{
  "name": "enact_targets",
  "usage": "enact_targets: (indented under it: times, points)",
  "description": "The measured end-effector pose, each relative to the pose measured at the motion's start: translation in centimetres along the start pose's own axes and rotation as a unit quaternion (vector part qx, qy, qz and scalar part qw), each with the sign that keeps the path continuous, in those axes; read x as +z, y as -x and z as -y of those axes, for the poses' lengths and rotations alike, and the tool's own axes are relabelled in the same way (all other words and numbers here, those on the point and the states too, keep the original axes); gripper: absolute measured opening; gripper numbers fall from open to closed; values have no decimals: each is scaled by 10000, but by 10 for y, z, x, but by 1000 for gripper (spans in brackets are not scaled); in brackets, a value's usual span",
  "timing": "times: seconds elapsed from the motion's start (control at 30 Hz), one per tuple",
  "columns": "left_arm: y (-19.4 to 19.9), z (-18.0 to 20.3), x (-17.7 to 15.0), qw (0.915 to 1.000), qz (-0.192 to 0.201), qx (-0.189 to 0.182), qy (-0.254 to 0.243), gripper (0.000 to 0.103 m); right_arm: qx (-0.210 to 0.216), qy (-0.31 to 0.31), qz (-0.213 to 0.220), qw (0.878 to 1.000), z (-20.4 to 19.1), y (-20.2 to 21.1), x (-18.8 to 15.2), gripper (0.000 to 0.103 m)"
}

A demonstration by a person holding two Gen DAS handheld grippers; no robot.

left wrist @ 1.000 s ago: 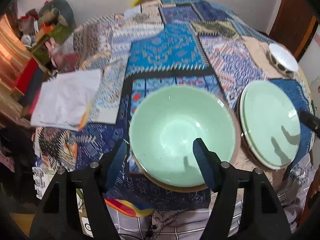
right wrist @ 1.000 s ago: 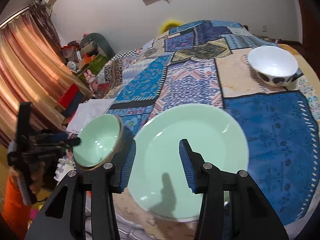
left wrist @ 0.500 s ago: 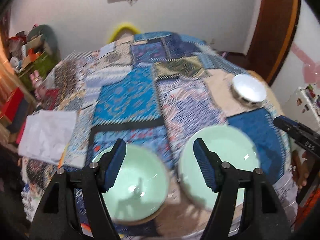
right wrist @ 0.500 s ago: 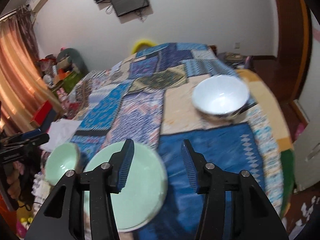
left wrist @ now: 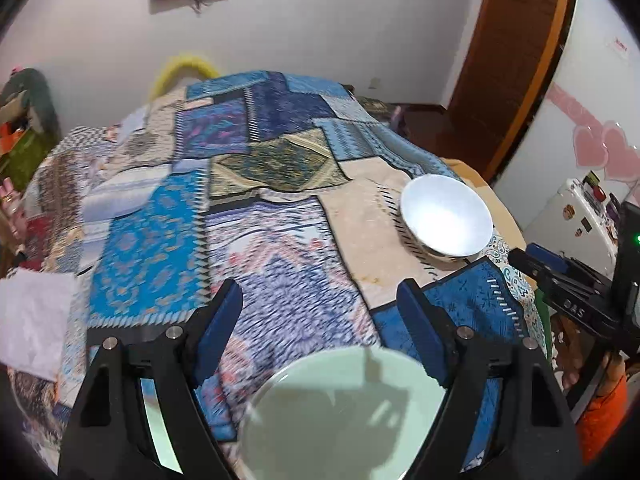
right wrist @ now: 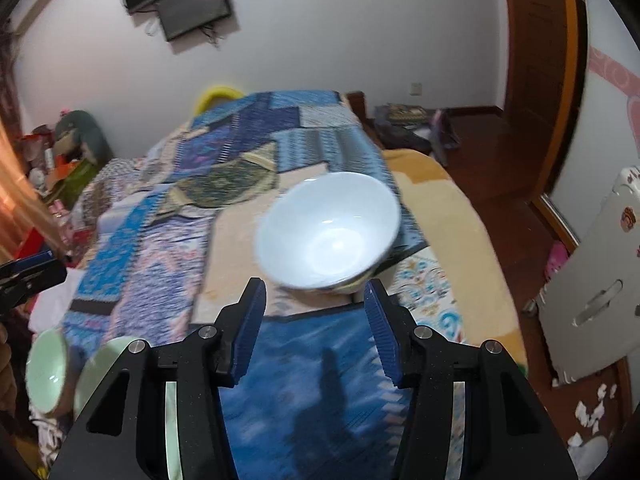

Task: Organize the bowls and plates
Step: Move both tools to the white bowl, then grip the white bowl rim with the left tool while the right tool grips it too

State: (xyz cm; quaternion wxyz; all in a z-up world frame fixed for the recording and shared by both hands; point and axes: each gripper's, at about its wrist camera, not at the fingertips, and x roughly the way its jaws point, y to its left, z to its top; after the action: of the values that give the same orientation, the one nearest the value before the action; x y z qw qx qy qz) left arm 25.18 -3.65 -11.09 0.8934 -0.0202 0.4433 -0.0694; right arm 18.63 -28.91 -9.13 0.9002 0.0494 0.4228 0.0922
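A white bowl (right wrist: 328, 232) with a dark pattern outside stands upright on the patchwork-covered table (right wrist: 320, 380), just beyond my right gripper (right wrist: 316, 328). That gripper is open, nothing between its blue pads. In the left wrist view the same white bowl (left wrist: 446, 216) sits far right. My left gripper (left wrist: 320, 328) hovers over the far rim of a pale green plate (left wrist: 344, 412); its jaws are opening and hold nothing. A green bowl (right wrist: 46, 376) and the green plate (right wrist: 100, 368) lie at the near left edge in the right wrist view.
A white paper sheet (left wrist: 32, 320) lies at the table's left edge. A white fridge (right wrist: 600, 280) stands close on the right, with a wooden door (left wrist: 512, 60) behind it. Clutter (right wrist: 68, 160) fills the left wall side. A person's hand (left wrist: 592, 364) holds the right gripper.
Both grippers swung right, away from the green bowl and plate, toward the white bowl, which now looms larger ahead of the right one. The left jaws spread wider.
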Motion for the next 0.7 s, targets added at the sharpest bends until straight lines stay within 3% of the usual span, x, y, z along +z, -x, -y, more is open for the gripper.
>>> enact_targets:
  times: [0.17, 0.3, 0.5, 0.7]
  points:
    - [-47, 15, 11, 9993, -319, -135, -120, 79, -296, -124, -68, 9995, 23, -28, 12, 47]
    - [-79, 23, 16, 9980, -567, -173, -222, 79, -267, -260, -260, 9990, 36, -50, 17, 47]
    - [-111, 34, 22, 9959, -783, -196, -415, 79, -147, -486, -515, 9974, 49, -78, 23, 31]
    - [-128, 47, 26, 9949, -807, -247, -561, 79, -168, -319, -545, 9979, 48, -89, 28, 21]
